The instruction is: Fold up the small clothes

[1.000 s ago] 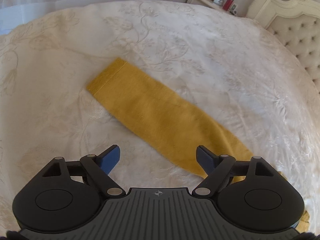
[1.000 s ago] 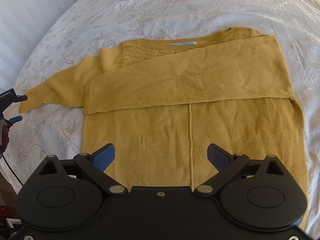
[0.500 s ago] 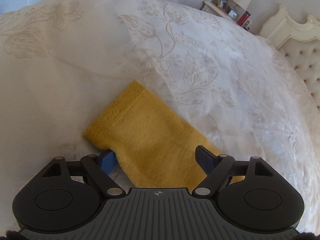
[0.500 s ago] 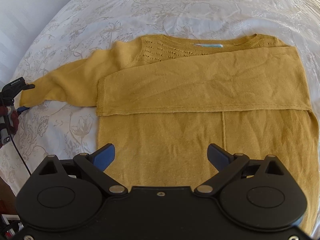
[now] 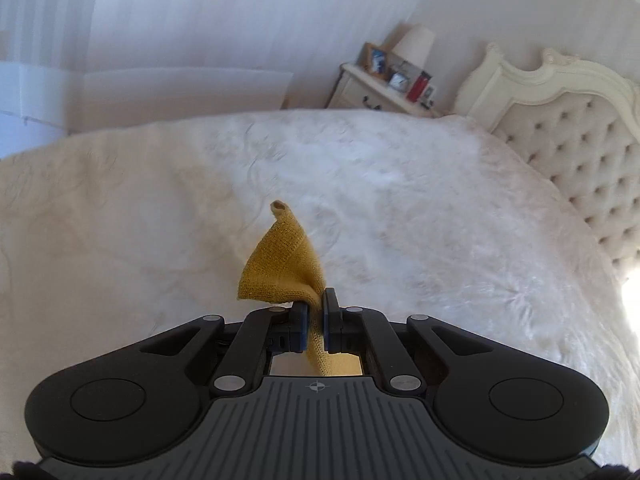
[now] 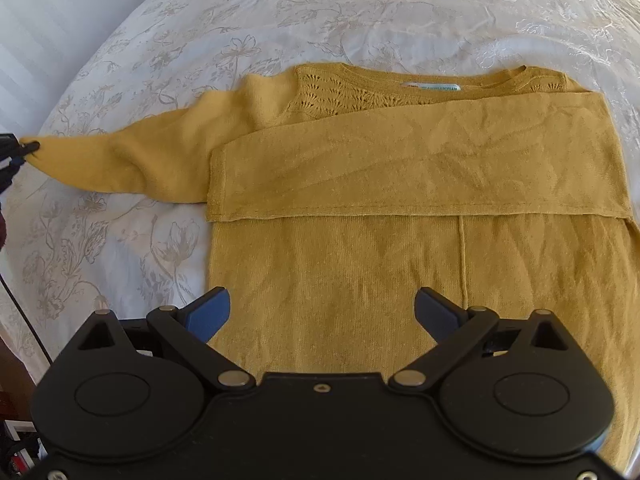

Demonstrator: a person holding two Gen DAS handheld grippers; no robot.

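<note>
A mustard-yellow knit sweater (image 6: 400, 208) lies flat on the white floral bedspread (image 6: 280, 12). One sleeve is folded across its chest; the other sleeve (image 6: 132, 164) stretches out to the left. My left gripper (image 5: 316, 314) is shut on that sleeve's cuff (image 5: 280, 264), which bunches up above the pads, lifted off the bed. In the right wrist view the left gripper (image 6: 18, 152) shows at the far left edge, pinching the sleeve's tip. My right gripper (image 6: 320, 314) hovers open over the sweater's lower body with nothing between its fingers.
A tufted cream headboard (image 5: 580, 152) stands at the right. A bedside table (image 5: 380, 92) with a lamp, photo frames and small items stands beyond the bed. White wall panels run behind. The bed's left edge (image 6: 36, 128) drops off near the sleeve tip.
My left gripper came down over the sleeve cuff, closed on it and lifted it off the bed. The right gripper slid left over the sweater, then held still, staying open.
</note>
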